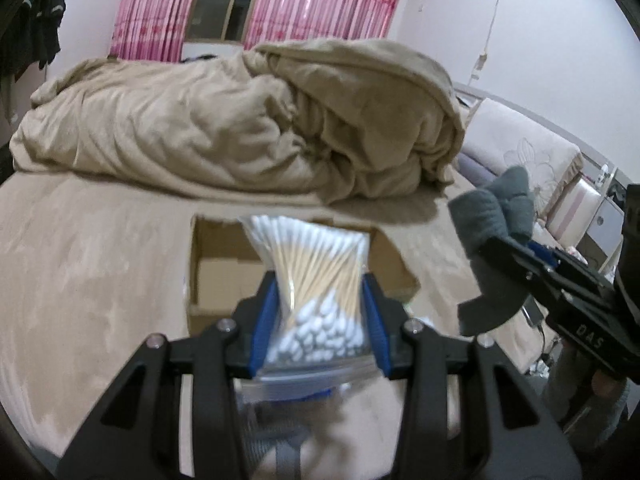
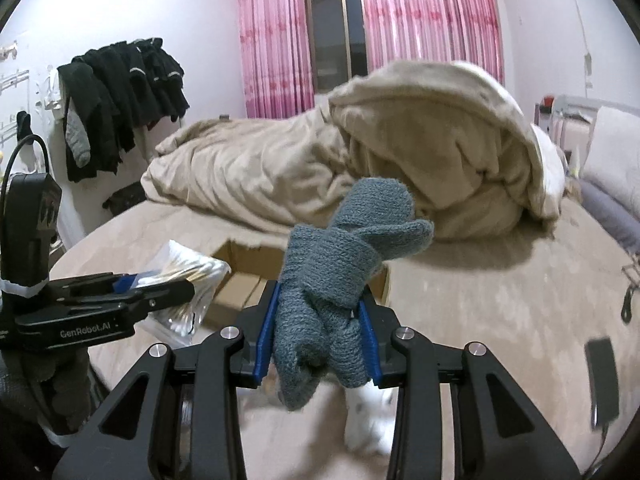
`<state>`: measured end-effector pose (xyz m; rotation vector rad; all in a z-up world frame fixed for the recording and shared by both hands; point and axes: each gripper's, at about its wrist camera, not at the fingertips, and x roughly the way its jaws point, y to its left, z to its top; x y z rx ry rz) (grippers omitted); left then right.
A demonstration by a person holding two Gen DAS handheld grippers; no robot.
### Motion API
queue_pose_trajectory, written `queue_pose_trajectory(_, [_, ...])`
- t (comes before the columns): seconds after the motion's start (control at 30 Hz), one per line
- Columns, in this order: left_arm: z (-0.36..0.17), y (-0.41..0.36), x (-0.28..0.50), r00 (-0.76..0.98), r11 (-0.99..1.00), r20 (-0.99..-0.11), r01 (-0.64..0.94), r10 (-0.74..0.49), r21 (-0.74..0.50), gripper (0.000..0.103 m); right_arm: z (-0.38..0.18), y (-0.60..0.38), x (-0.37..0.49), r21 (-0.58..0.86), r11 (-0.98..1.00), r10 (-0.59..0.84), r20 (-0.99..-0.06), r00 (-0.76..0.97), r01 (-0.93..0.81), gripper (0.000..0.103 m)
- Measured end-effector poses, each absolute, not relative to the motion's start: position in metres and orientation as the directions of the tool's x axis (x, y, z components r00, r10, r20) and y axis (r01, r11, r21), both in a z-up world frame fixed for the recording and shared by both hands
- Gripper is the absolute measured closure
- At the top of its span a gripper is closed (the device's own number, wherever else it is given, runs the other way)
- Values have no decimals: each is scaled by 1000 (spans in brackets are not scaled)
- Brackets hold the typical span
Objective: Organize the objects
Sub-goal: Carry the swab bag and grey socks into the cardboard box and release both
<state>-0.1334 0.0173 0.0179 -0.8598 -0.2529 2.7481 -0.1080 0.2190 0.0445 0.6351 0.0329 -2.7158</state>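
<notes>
A: What does the left gripper (image 1: 320,312) have?

B: A clear zip bag of cotton swabs (image 1: 316,280). Its blue fingers (image 1: 262,328) are closed in on the bag's middle from both sides, so the wooden sticks fan out above the pinch and the white tips bunch below it. The bag is off the bed, held in the air in front of the cardboard box (image 1: 216,264).

A: And the right gripper (image 2: 318,328)?

B: Its fingers (image 2: 266,328) are clamped on a grey-blue knitted sock bundle (image 2: 344,264). The bundle stands up between them, its rolled top leaning right, a loose end hanging below the pads.

A: Where is the box?

B: Open, lying on the tan bed (image 1: 88,264), just beyond both grippers. In the right wrist view the sock bundle covers part of the box's (image 2: 244,276) far side, and the left gripper (image 2: 188,288) with its bag (image 2: 188,276) sits at the box's left edge.

A: Anything else around?

B: A crumpled beige duvet (image 1: 240,120) heaped at the far end of the bed, pink curtains (image 2: 276,40) behind it, dark clothes (image 2: 120,92) hanging on the left wall, and a dark flat device (image 2: 602,376) lying on the bed at the right.
</notes>
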Motion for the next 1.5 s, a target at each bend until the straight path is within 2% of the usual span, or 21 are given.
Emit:
queue_pose_trajectory(0.07, [24, 20, -145, -808, -960, -523, -187, 272, -210, 61, 48, 220, -123, 43, -939, -328, -419, -847, 342, 64])
queue_pose_trajectory(0.27, [15, 29, -189, -803, -964, -535, -195, 262, -180, 60, 33, 226, -174, 86, -939, -335, -458, -823, 334, 64])
queue_pose_trajectory(0.6, [-52, 42, -241, -716, -959, -639, -215, 282, -182, 60, -24, 209, -225, 132, -922, -374, -545, -751, 364, 64])
queue_pose_trajectory(0.9, [-82, 33, -261, -664, -966, -702, -170, 259, -196, 59, -53, 206, -241, 155, -927, -363, -610, -705, 343, 62])
queue_pose_trajectory(0.97, [-81, 31, -260, -667, -966, -699, -162, 258, -203, 57, -52, 207, -241, 155, -931, -354, -605, -713, 330, 50])
queue_pose_trajectory(1.07, [-74, 30, -257, -679, -968, -691, -157, 249, -194, 49, -51, 211, -239, 167, -931, -357, -597, -719, 323, 39])
queue_pose_trajectory(1.1, [-70, 29, -253, -685, -967, -683, -157, 252, -199, 46, -50, 212, -238, 166, -933, -353, -594, -723, 319, 38])
queue_pose_trajectory(1.2, [-56, 28, -244, -701, -965, -663, -164, 261, -207, 44, -43, 216, -233, 164, -936, -348, -573, -742, 313, 33])
queue_pose_trajectory(1.27, [-46, 29, -237, -711, -965, -654, -167, 260, -203, 39, -35, 218, -225, 158, -939, -341, -555, -759, 306, 27])
queue_pose_trajectory(1.3, [-39, 29, -232, -716, -964, -647, -169, 262, -203, 33, -30, 219, -221, 151, -941, -334, -549, -766, 302, 26])
queue_pose_trajectory(1.4, [-16, 29, -213, -741, -960, -612, -186, 276, -208, 31, -10, 220, -205, 122, -949, -311, -527, -791, 291, 24])
queue_pose_trajectory(1.5, [7, 28, -192, -768, -960, -578, -189, 274, -204, 22, 8, 221, -187, 116, -951, -305, -506, -807, 287, 21])
